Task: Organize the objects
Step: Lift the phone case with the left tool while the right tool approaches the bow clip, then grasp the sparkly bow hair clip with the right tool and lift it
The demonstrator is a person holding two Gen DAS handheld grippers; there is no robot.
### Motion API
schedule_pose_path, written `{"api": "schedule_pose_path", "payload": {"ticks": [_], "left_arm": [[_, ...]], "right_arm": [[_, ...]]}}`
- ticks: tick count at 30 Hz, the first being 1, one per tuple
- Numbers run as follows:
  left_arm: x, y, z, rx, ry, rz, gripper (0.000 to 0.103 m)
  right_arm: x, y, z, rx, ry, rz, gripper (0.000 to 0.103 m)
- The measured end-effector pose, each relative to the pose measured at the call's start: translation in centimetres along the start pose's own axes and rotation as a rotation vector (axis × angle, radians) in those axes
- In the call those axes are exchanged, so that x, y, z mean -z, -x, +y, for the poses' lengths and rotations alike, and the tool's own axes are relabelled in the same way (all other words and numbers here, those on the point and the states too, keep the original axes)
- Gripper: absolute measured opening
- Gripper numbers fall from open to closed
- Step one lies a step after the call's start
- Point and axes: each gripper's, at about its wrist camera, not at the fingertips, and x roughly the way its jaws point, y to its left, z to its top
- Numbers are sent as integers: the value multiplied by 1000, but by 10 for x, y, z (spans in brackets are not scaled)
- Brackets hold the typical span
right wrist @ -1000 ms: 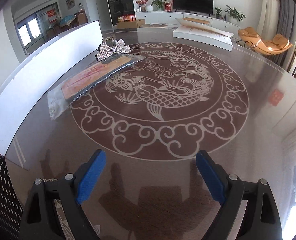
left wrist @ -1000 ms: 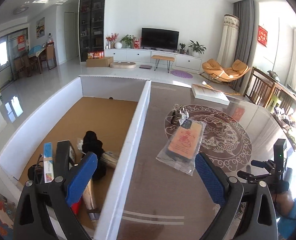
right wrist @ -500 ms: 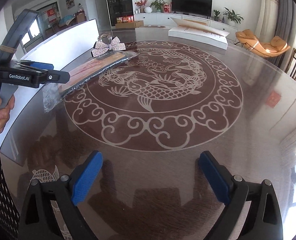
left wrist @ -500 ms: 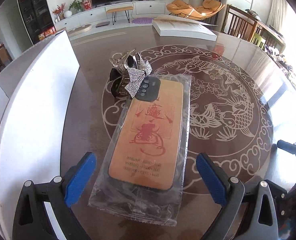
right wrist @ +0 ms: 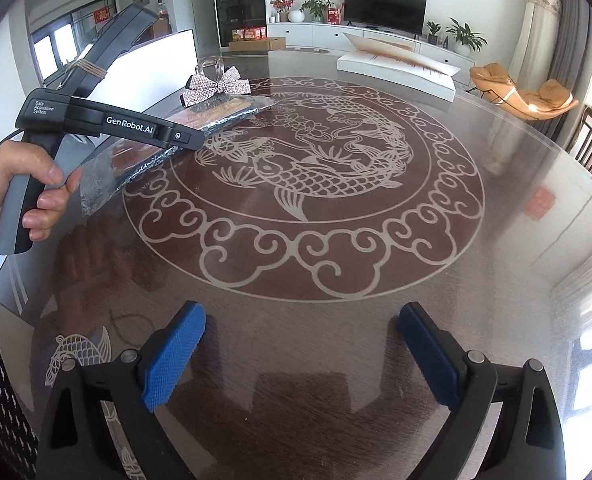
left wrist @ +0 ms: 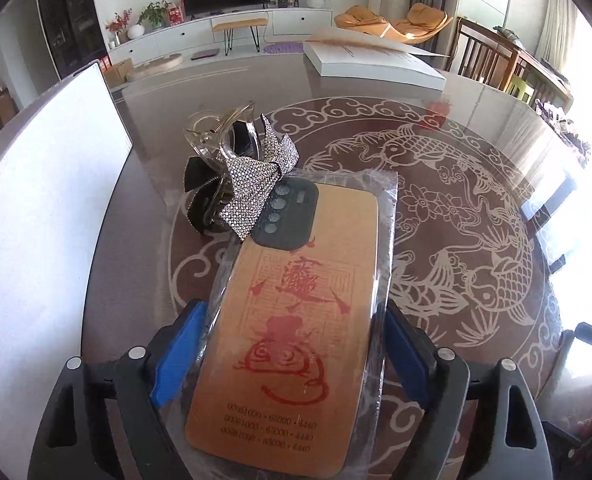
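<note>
A tan phone case with red print, sealed in a clear plastic bag [left wrist: 296, 340], lies on the round glass table [left wrist: 476, 168]. My left gripper [left wrist: 292, 320] straddles the bag's near half, its jaws closing, and both blue pads touch the bag's long edges. A rhinestone bow hair clip [left wrist: 252, 176] rests against the bag's far end. In the right wrist view the bagged case [right wrist: 220, 114] and the bow clip [right wrist: 216, 86] lie at the far left, with the left gripper [right wrist: 176, 140] over them. My right gripper [right wrist: 302, 340] hovers open above bare glass, holding nothing.
A white-walled box [left wrist: 36, 220] stands along the table's left edge. A flat white package [left wrist: 376, 64] lies at the far side of the table. A hand [right wrist: 16, 192] grips the left gripper's handle. Wooden chairs [left wrist: 496, 64] stand beyond the right rim.
The left gripper swung from over the box to the bagged case, dropped low, and its jaws narrowed onto the bag's sides. The right gripper stayed put, open.
</note>
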Motion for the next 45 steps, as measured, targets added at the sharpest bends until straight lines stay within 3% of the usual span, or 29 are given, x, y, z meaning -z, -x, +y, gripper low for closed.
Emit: {"api": "schedule_pose_path", "payload": {"ticks": [7,9,11,13,16,23,27,32,38,43,45], "left_arm": [[66,40,-5,-44,60,2,77],[94,57,-4,-83,115,-2,81],[118,66,-1,-120,181,-4,98],[133,71,7,-152,248,-12,103],[142,75,13,-180,286,-23,103],[141,72,13,-178,271,-55,103],[139,70,12,-184,273,-62,103],[139,69,12,-184,273,-65,103],[139,69,12,-183,275,-68,103],[139,69,12,-183,275,-69,103],[139,69,12,-183,275,-69,103]], "right_arm": [[0,0,0,-3,-2,-2,98],[0,0,1,-3,-3,-2,98],[1,0,1,0,-1,-1,98],[1,0,2,3,2,0,98],[1,1,2,3,2,0,98],[-6,-4,3,-10,12,36,103],[-42,-25,4,-87,24,96,103],[-117,-74,25,-186,87,138,103],[-201,-112,83,-192,230,95,103],[-230,-141,114,-140,292,73,103],[-235,-149,114,-149,280,80,97]]}}
